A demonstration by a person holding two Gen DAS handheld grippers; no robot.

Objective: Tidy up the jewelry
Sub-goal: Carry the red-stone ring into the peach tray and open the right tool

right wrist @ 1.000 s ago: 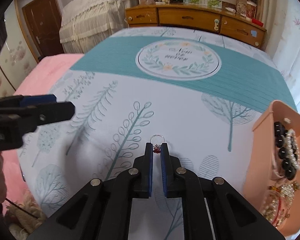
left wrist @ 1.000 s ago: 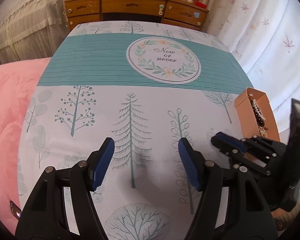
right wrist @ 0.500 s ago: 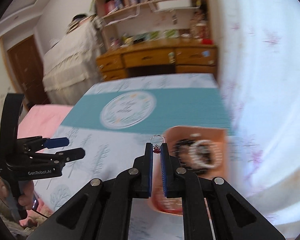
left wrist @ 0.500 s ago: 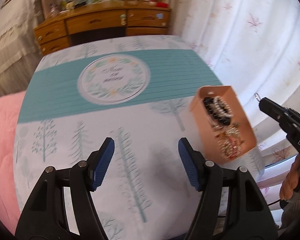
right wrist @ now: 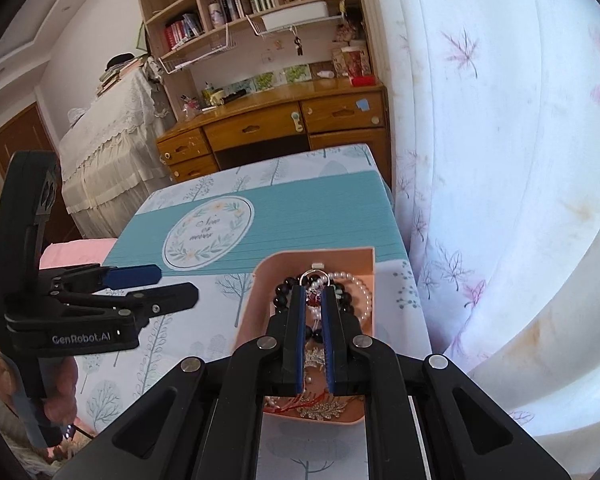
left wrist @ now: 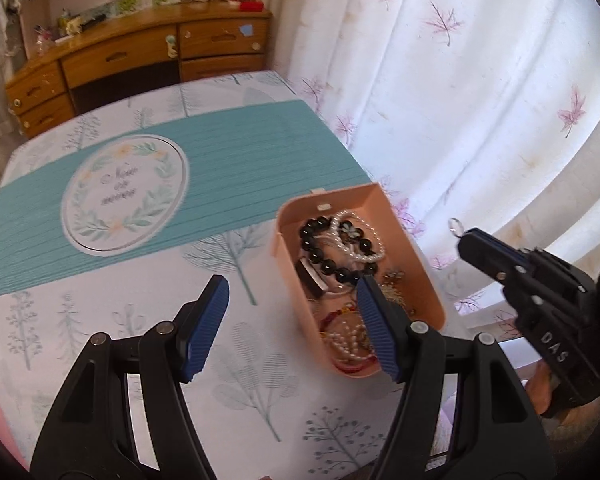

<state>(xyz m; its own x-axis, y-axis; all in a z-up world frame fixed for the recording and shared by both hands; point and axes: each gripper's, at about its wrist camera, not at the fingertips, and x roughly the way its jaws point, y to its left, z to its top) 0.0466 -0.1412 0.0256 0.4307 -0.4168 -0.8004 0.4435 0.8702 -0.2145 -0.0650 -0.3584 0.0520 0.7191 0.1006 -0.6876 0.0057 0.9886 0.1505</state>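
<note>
The tablecloth [left wrist: 236,168] reads "Now or never". The left gripper [right wrist: 152,286], marked "GenRobot.AI", angles down with jaws wide, empty. The right gripper [right wrist: 311,300], marked "DAS", pinches a small ringed charm [right wrist: 314,280] above the peach jewelry box [left wrist: 412,252].

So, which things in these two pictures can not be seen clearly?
- Small silver-ring trinket, right wrist view: its body is hidden between the right gripper pads.
- Peach plastic jewelry box, left wrist view: near contents covered by the left gripper finger.
- Round tablecloth emblem: lettering blurred.
</note>
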